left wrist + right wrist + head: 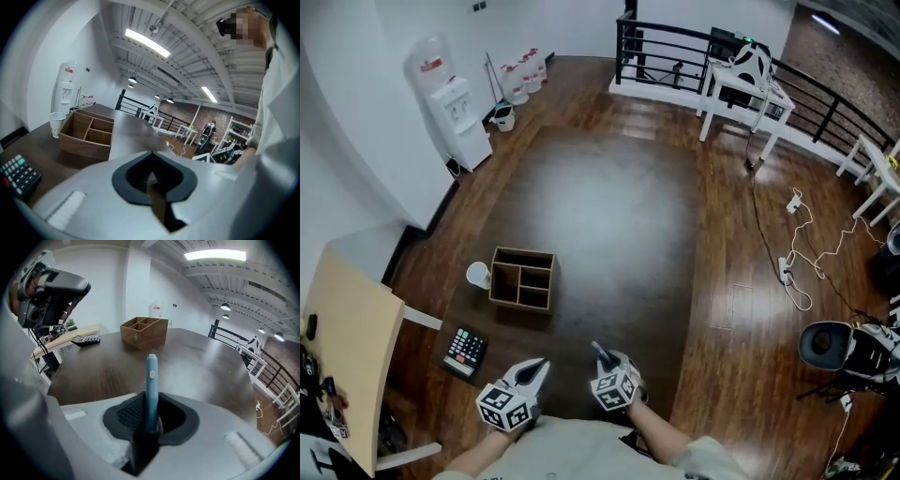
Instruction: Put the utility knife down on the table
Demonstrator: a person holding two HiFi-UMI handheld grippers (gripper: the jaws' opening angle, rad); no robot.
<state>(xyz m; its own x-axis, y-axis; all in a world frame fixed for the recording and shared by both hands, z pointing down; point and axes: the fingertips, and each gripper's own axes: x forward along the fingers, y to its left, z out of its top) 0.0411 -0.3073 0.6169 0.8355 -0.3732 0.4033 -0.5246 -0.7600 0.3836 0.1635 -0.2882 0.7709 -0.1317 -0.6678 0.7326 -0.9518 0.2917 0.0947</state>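
Observation:
The utility knife point(151, 376) is a slim light-blue handle with a small slider button. It sticks forward out of my right gripper point(151, 401), whose jaws are shut on its lower end. In the head view that gripper point(602, 354) hovers over the near edge of the dark table point(600, 216), with the knife point(600, 351) pointing up and away. My left gripper point(538, 366) sits just to its left, jaws together and nothing between them. In the left gripper view its tips point(151, 157) meet over the tabletop.
A wooden divided box point(522, 278) stands on the dark table, a white paper cup point(478, 275) at its left. A calculator point(465, 352) lies nearer, left of my left gripper. A light wooden table point(347, 356) with small items adjoins at far left.

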